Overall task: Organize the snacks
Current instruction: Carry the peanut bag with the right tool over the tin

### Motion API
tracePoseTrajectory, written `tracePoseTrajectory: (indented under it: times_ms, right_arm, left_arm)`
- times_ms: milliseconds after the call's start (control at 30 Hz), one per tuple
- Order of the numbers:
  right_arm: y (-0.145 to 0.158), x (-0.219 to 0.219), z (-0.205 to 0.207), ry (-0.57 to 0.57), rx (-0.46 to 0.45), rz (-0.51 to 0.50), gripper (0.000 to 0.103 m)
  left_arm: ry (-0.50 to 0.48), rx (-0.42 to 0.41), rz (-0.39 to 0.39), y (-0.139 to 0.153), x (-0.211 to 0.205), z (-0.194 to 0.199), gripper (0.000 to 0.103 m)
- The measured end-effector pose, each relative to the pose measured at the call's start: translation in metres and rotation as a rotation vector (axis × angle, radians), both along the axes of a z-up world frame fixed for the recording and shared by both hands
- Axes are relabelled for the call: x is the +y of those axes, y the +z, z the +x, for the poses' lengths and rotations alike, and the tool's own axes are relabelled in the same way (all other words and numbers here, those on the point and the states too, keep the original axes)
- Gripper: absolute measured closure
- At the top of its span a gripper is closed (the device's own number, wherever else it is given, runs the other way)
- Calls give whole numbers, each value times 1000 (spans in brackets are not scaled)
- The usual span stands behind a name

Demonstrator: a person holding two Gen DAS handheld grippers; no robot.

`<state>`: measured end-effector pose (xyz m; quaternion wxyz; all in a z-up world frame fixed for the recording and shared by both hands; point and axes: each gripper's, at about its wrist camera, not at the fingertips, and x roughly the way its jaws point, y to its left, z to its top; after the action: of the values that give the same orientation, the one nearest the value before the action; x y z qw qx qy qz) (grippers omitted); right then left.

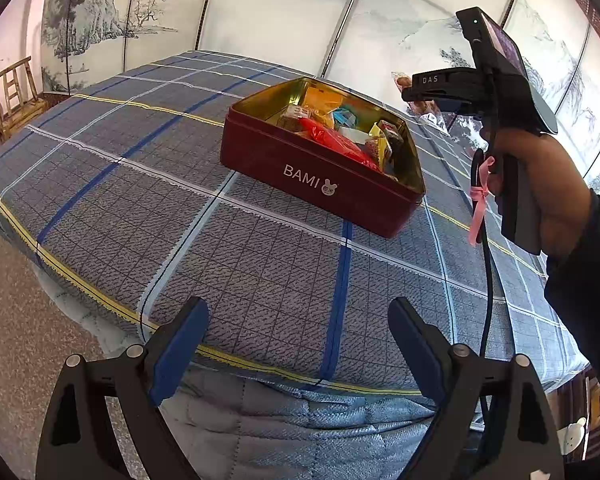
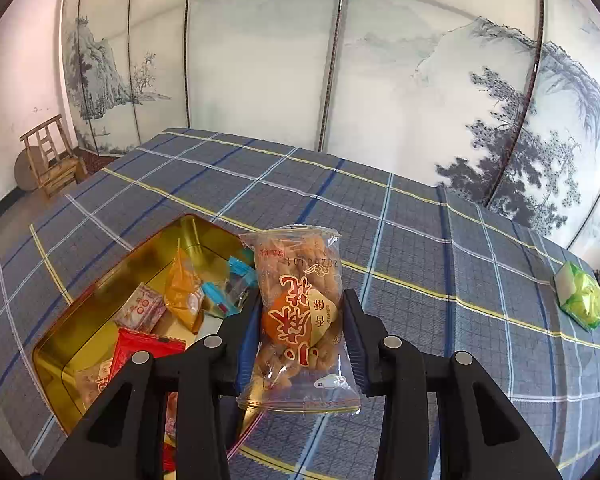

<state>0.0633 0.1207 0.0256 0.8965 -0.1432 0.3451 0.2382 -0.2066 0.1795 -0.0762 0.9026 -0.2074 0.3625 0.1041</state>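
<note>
pinching one clear packet of fried twists (image 2: 300,316) between its blue pads, the right gripper (image 2: 300,336) holds it upright just right of and above one open red tin (image 2: 112,280). inside the tin, to the gripper's left, lie several wrapped snacks: at least one orange, one red, one blue. far right of the gripper, one green packet (image 2: 580,296) sits alone on the plaid sheet (image 2: 400,240). the left gripper (image 1: 296,340) hangs spread wide and empty, the tin (image 1: 320,172) well ahead of it.
</note>
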Motion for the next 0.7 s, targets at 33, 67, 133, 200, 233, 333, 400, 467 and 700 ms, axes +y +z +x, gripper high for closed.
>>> tracePoseTrajectory:
  times_ms: [33, 67, 133, 200, 233, 333, 400, 467, 700]
  right_arm:
    - [-1, 2, -1, 6, 1, -2, 63]
    - [-2, 4, -2, 10, 1, -2, 63]
    - [-3, 6, -4, 15, 3, 0, 63]
    - [-4, 7, -5, 18, 7, 2, 63]
    - [-5, 8, -5, 20, 9, 1, 63]
    - [-5, 11, -6, 28, 16, 5, 63]
    - [-6, 13, -8, 33, 15, 6, 63]
    - [-7, 16, -9, 41, 20, 7, 63]
    - [-13, 28, -15, 72, 44, 2, 63]
  left_arm:
    - [0, 2, 0, -1, 0, 0, 14]
    - [-1, 4, -1, -1, 0, 0, 14]
    - [-6, 5, 5, -1, -1, 1, 14]
    - [-6, 3, 2, -1, -1, 1, 14]
    - [-4, 2, -1, -1, -1, 1, 14]
    - [-5, 2, 7, -2, -2, 1, 14]
    - [-9, 3, 12, -2, -2, 2, 14]
    - [-8, 3, 8, -2, -2, 2, 14]
    - [-12, 4, 25, -3, -4, 3, 14]
